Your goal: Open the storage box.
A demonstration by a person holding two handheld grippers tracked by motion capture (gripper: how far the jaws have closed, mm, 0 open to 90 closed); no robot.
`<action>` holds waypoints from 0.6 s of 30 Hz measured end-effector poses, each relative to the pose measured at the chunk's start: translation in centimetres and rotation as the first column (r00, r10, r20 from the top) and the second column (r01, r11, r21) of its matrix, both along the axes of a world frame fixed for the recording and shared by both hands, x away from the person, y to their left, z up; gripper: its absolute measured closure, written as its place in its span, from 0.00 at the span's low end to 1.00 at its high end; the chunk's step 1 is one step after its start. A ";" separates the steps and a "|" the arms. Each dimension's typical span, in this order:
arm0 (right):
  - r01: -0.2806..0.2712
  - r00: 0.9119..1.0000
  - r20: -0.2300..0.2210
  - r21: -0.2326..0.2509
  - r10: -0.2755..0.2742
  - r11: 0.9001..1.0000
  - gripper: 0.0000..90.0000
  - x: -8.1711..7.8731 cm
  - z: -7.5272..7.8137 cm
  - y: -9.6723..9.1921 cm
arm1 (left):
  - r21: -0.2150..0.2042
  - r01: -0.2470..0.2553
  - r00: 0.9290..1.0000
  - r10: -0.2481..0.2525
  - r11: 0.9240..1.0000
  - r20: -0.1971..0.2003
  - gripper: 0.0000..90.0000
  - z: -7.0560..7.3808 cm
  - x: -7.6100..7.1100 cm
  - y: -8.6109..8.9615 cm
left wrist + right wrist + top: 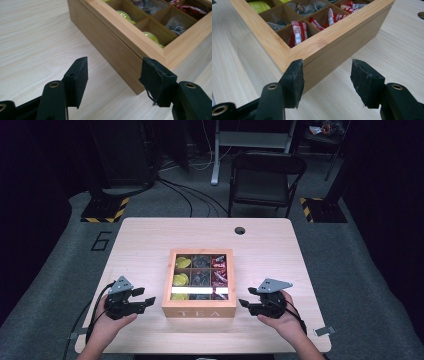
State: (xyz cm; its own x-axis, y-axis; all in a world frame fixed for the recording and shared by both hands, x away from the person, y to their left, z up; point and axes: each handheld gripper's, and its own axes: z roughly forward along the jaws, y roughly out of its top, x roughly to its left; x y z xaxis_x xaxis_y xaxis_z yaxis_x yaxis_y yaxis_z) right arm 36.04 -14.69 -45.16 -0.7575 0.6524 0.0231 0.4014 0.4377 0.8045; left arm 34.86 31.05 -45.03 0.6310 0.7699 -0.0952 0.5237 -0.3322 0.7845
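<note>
The tea box [199, 285] sits near the middle of the table [150, 240], its front face lettered TEA turned toward the person. It is a square wooden box divided into nine compartments: yellow-green packets [182, 262] fill the left column, grey sachets [201, 264] the middle, red packets [218, 262] the right. A bright white band crosses the front row, which suggests a glazed lid lying shut and catching the light, though the gripper views do not settle this. The left gripper [149, 301] rests on the table just beside the box's left front corner, jaws apart and empty, pointed inward at the box's side wall. The right gripper [244, 303] mirrors it near the right front corner, jaws likewise apart and holding nothing; in the right gripper view that corner lies just ahead of the left pad [295, 80], apparently without contact. The symmetrical placement reads as a ready stance for handling the box from both sides, whether to steady, lift or open it. Beyond the table stand a folding chair [265, 180] and cables [185, 195] on the grey floor.
</note>
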 end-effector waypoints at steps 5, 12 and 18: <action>-0.007 1.000 -0.003 0.013 0.007 1.000 0.45 -0.6 -0.1 0.2 | 0.014 0.038 0.999 -0.038 0.999 0.002 0.44 -0.1 -0.6 -0.6; -0.040 0.999 -0.004 0.016 0.040 0.999 0.45 -1.2 -0.4 0.5 | 0.011 0.061 0.998 -0.061 0.998 -0.002 0.44 -0.3 -1.0 -1.3; -0.044 0.999 -0.018 0.022 0.045 0.999 0.46 -1.3 -1.0 0.8 | -0.001 0.078 0.997 -0.078 0.997 -0.012 0.47 -0.6 -1.3 -1.6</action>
